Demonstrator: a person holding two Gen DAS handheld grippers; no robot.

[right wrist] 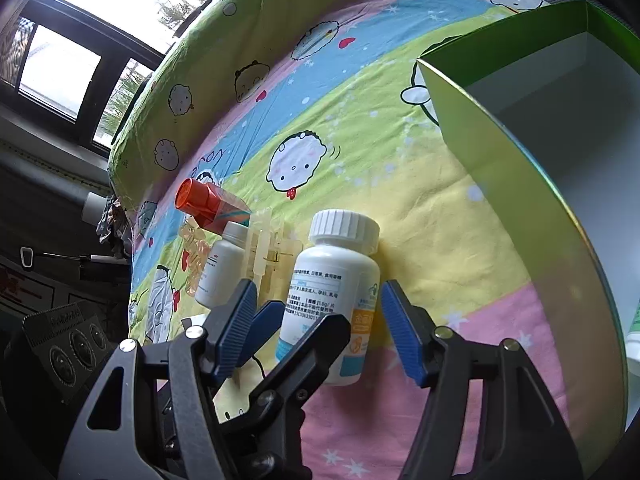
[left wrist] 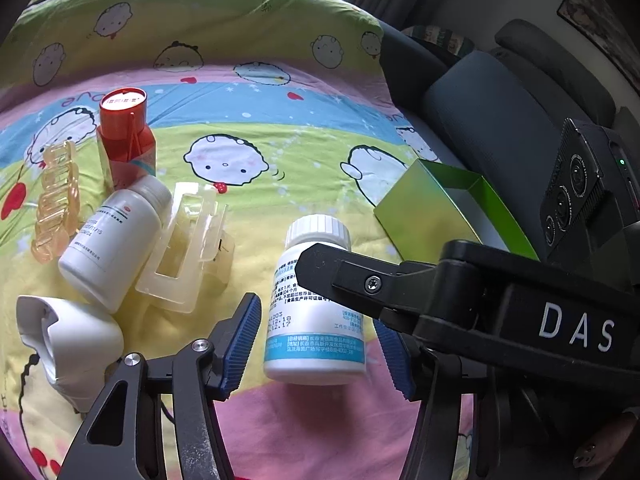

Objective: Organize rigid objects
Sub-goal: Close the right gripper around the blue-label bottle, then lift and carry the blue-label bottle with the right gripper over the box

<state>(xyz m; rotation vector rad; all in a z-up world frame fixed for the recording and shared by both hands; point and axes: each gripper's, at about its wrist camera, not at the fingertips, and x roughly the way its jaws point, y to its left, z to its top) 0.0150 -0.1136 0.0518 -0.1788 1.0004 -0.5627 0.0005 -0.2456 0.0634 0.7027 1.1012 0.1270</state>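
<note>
The bottle (left wrist: 316,304) lies on its side on the bedsheet (left wrist: 280,152), near the green box (right wrist: 520,184), long axis running away from both cameras, white cap at the far end. The left gripper (left wrist: 316,344) and right gripper (right wrist: 320,328) both straddle it, blue pads beside its body with gaps showing, so neither grasps it. A smaller bottle (left wrist: 112,240) lies left, cap pointing away.

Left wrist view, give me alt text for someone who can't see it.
Both grippers' blue pads flank a white pill bottle lying on a cartoon-print bedsheet. Left of it lie a smaller white bottle and hair clips; an open green box sits right.
</note>
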